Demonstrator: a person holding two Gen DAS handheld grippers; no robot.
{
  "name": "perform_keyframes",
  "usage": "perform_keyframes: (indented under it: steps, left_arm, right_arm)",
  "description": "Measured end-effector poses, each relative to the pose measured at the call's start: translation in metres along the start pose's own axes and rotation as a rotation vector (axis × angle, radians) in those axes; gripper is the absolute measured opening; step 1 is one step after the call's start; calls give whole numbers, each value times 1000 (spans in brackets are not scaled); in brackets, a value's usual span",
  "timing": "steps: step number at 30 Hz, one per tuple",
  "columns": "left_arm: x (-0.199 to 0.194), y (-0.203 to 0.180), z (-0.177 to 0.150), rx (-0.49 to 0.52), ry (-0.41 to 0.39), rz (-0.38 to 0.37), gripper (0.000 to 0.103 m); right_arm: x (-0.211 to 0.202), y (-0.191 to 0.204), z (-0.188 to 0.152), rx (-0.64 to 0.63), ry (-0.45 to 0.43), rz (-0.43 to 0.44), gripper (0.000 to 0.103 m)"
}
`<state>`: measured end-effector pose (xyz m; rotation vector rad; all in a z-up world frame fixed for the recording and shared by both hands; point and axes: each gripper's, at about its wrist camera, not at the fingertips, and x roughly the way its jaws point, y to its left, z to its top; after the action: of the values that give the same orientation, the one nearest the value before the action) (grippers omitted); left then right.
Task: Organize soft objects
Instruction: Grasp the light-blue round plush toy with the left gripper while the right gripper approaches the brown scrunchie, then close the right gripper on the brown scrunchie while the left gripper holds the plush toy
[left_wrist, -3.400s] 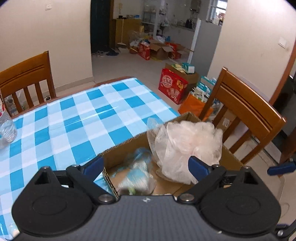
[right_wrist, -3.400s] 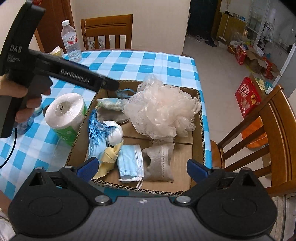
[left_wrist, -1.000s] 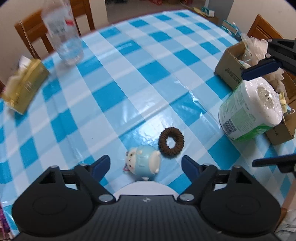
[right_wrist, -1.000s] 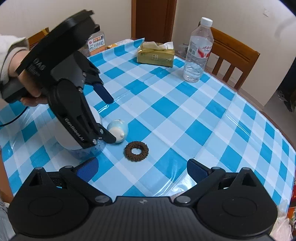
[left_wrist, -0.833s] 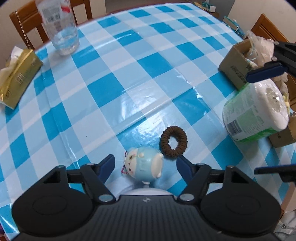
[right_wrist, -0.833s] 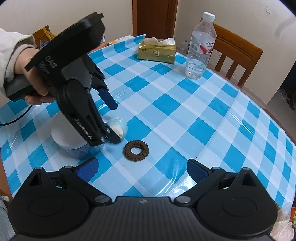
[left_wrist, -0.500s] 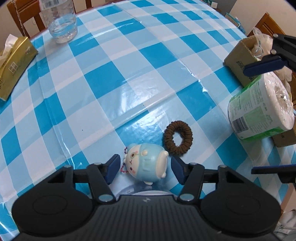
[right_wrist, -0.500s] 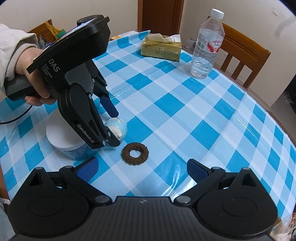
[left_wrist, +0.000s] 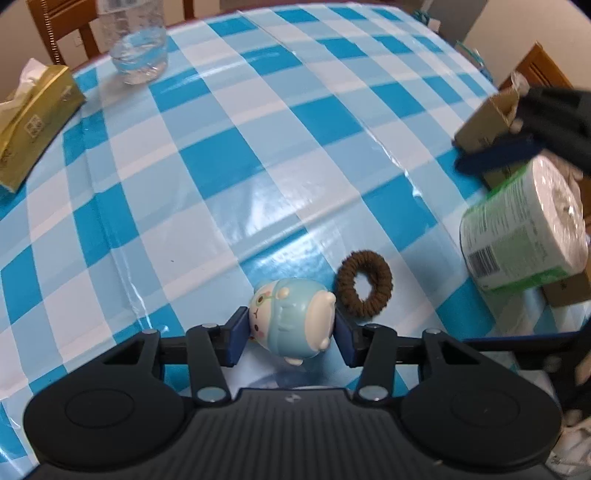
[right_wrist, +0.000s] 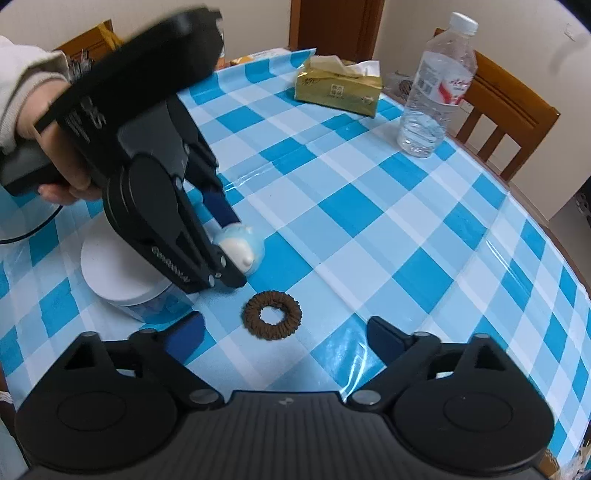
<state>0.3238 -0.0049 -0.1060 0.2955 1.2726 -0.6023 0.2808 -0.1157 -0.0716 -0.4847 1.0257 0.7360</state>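
A small light-blue and white squishy toy (left_wrist: 291, 317) lies on the blue checked tablecloth (left_wrist: 229, 155). My left gripper (left_wrist: 290, 338) points steeply down over it, its jaws closing, and both blue pads touch the toy's sides. The right wrist view shows the same toy (right_wrist: 253, 240) caught between those fingers. A brown hair scrunchie (right_wrist: 272, 315) lies flat just right of the toy. My right gripper (right_wrist: 286, 334) hovers low over the scrunchie, its jaws wide but closing. The scrunchie lies just beyond the fingertips, untouched.
A wrapped toilet-paper roll (left_wrist: 524, 236) leans against a cardboard box (left_wrist: 484, 125) at the table's right edge. A white-lidded jar (right_wrist: 114, 273) stands under the left gripper. A water bottle (right_wrist: 432, 96), a gold tissue pack (right_wrist: 338, 88) and a wooden chair (right_wrist: 509, 110) are at the far side.
The left gripper sank over the toy and its fingers closed in until they met its sides. The right gripper moved nearer the scrunchie and its fingers narrowed a little.
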Motion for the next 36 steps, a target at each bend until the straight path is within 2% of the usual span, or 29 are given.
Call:
perform_keyframes:
  steps: [12,18,21,32,36]
  left_arm:
    - [-16,13,0,-44,-75,15,47]
    - [-20,21,-1,-67,-99,14,47]
    - [-21,22,-1,-73,-103,11,47]
    - [-24,21,-2,-77,-115,10,47]
    - [-29,21,-4,-79,-120,15,47]
  right_arm:
    - [53,11,13,-56,93,19,75]
    - [70,3,16,-27,122,39,68]
    - [73,3,15,-28,130,34,57]
    - [72,8,12,-52,142,19,45]
    - [63,8,13,-48,130,7,44]
